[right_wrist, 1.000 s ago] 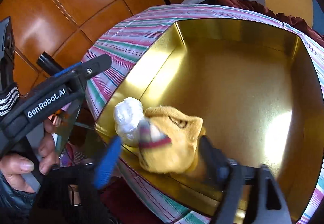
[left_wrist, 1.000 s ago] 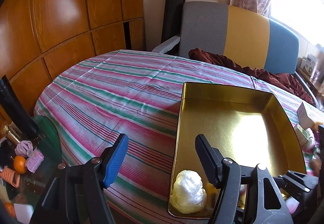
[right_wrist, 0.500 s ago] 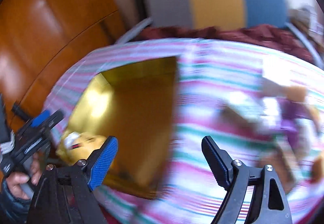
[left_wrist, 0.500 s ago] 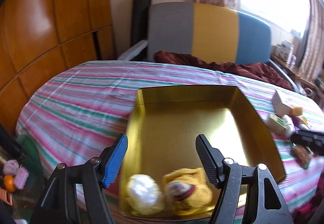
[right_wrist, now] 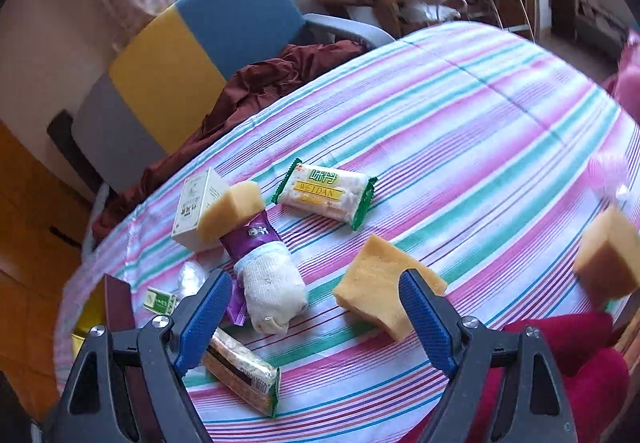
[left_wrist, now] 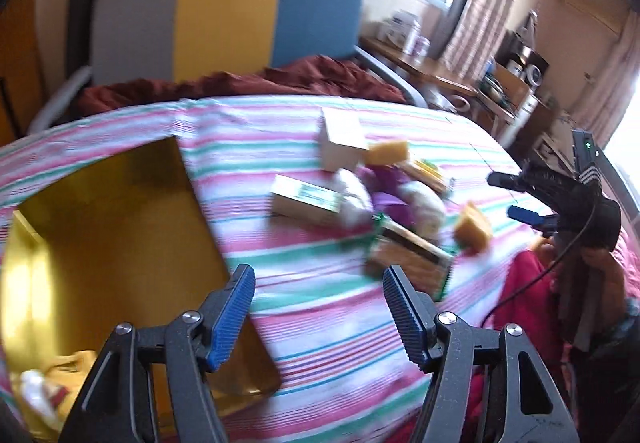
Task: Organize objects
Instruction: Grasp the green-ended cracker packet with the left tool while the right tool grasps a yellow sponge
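Observation:
My left gripper is open and empty over the striped cloth, just right of the gold tin tray. A yellow plush toy and a white plastic ball lie in the tray's near corner. My right gripper is open and empty above a yellow sponge wedge and a white rolled sock. The right gripper also shows in the left wrist view. Scattered around are a WEIDAN cracker pack, a second cracker pack, a white box and a purple packet.
Another sponge leans on the white box and a third sits at the right edge. A small green box lies left. A grey, yellow and blue chair with a maroon cloth stands behind the table.
Both grippers have swung right, away from the tray toward the scattered items. The right gripper let go of the yellow plush toy, which now lies in the tray beside the white ball.

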